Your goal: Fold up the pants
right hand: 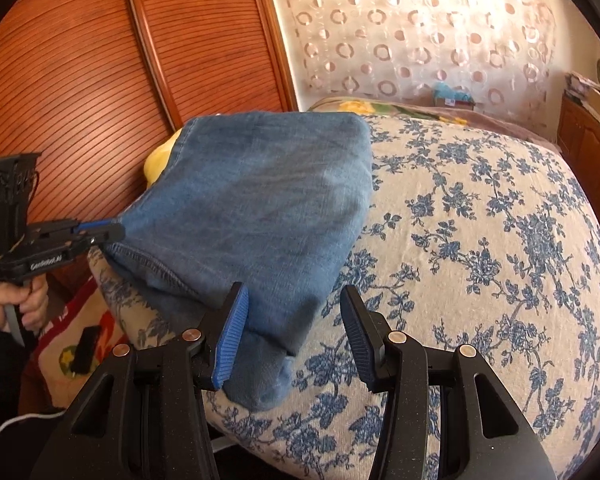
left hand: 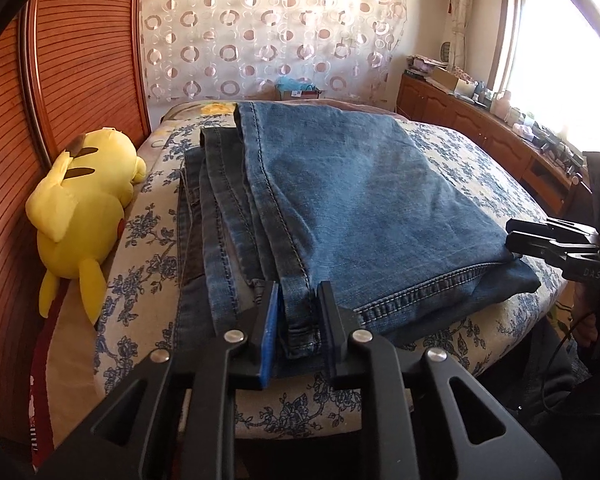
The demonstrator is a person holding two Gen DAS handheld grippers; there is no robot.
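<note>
Blue jeans (left hand: 340, 192) lie folded into a thick stack on the bed's floral sheet (left hand: 460, 152). My left gripper (left hand: 298, 312) sits at the stack's near left corner, its jaws narrowly open. A stitched hem lies between the pads, and they do not seem to press on it. In the right wrist view the jeans (right hand: 252, 208) fill the centre left, and the left gripper (right hand: 116, 232) touches their left edge. My right gripper (right hand: 296, 320) stands open over the near right corner, with its blue left pad (right hand: 232, 336) against the denim. That right gripper (left hand: 512, 234) also shows at the stack's right edge.
A yellow plush toy (left hand: 84, 200) lies left of the jeans against ribbed wooden panels (left hand: 80, 60). A wooden cabinet (left hand: 480, 120) with clutter runs under the bright window at the right. Floral sheet (right hand: 480, 220) stretches right of the jeans. A hand (right hand: 16, 300) holds the left gripper's handle.
</note>
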